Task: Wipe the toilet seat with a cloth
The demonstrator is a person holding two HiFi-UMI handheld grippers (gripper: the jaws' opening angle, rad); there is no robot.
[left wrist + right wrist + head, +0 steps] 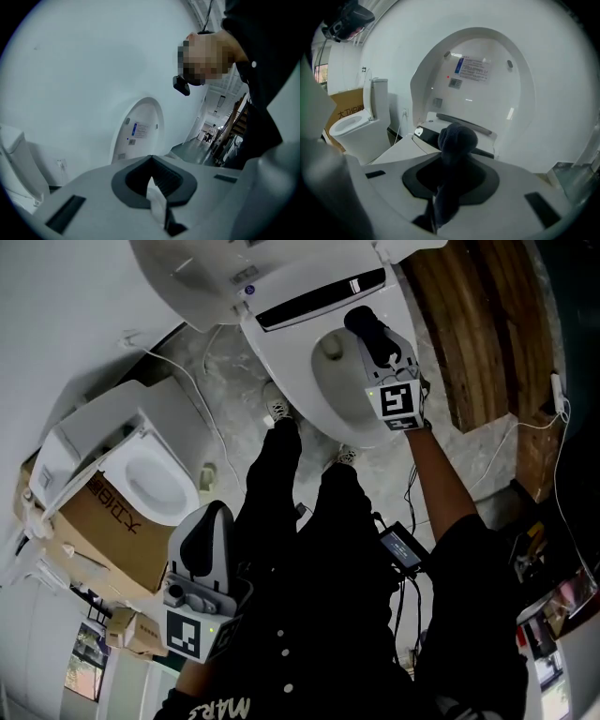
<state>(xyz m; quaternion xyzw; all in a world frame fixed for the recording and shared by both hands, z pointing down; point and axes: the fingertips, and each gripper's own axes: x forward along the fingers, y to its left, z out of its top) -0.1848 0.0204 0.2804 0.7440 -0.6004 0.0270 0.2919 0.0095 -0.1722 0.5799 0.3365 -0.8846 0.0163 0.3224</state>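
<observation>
Over the rear of the open toilet, a dark cloth (363, 322) is held clenched in the right tool (377, 348), its bunched end sticking out past the jaws toward the dark strip below the raised lid (187, 277). Whether the cloth touches the toilet seat (286, 367) cannot be told. In the right gripper view the cloth (457, 138) is seen pinched between the jaws of the tool (449, 176). The left tool (202, 554) is kept low beside the person's dark trousers (309, 549), well apart from the toilet; its jaws are pressed together with nothing between them. A second toilet (150, 474) is seen at the left, beside a cardboard box (108, 521).
</observation>
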